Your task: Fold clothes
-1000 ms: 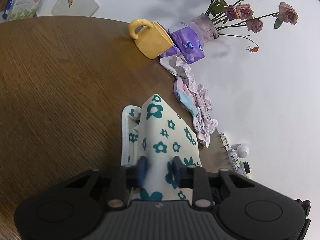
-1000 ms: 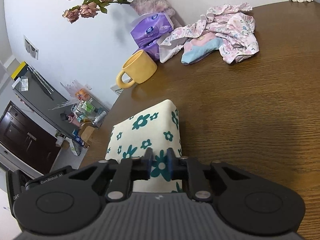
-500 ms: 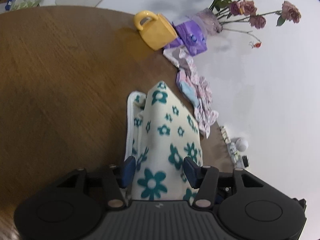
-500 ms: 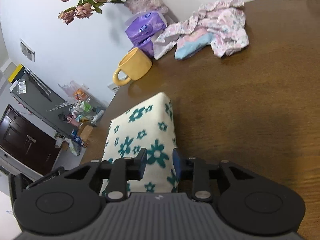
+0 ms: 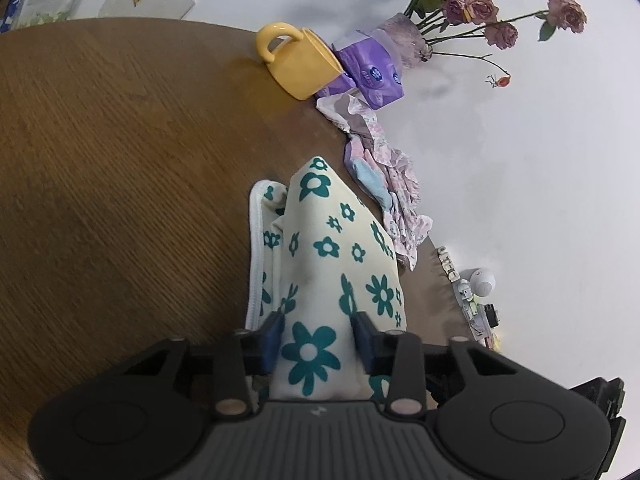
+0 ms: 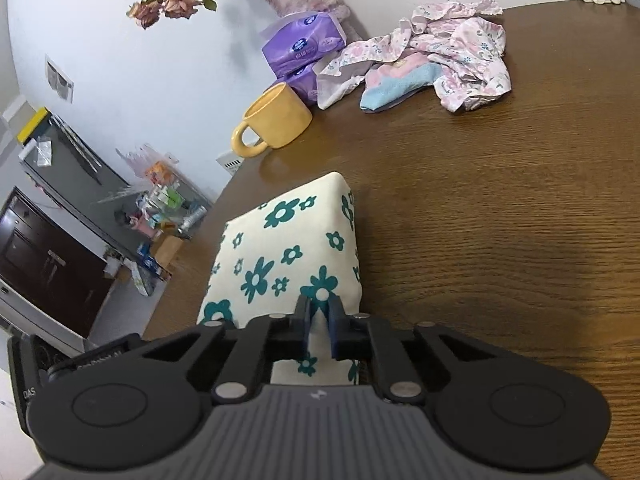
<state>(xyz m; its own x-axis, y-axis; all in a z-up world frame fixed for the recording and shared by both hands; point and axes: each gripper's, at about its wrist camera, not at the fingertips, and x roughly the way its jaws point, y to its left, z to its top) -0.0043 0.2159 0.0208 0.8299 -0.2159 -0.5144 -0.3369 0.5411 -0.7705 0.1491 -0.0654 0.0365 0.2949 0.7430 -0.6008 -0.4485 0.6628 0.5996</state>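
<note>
White hem (image 5: 253, 256) only leftward

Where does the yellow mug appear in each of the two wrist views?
Left wrist view: the yellow mug is upper centre, handle pointing up-left.
Right wrist view: the yellow mug is upper left of centre, handle pointing down-left.
Shared landmark: the purple tissue pack just beside it.

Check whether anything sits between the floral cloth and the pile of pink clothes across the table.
Nothing visible does. In the right wrist view, only bare wooden table lies between the floral cloth and the pink clothes pile. The yellow mug stands off to the side.
</note>
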